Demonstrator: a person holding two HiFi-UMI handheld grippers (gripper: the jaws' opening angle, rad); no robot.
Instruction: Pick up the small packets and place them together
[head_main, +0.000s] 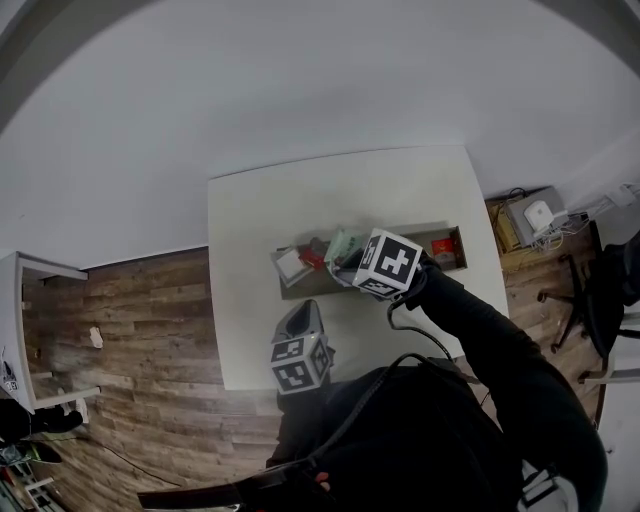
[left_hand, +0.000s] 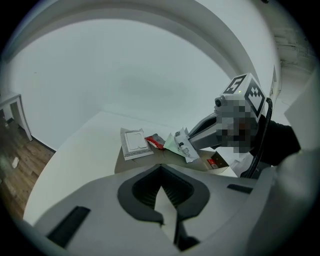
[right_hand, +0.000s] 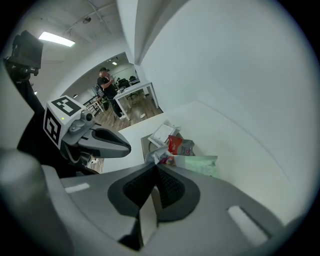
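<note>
The right gripper was clamped on one edge of a white printed packet, held over the recessed tray at the centre of the head view. The left gripper, lower left of it, was closed on nothing. I judged the packets light, thin, limp and slick, so I would pinch a sealed edge firmly. A red packet, green packet and flat white packet lay clustered at the tray's left end.

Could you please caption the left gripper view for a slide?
Right gripper holds a printed white packet beside a green packet, red packet and square white packet.
</note>
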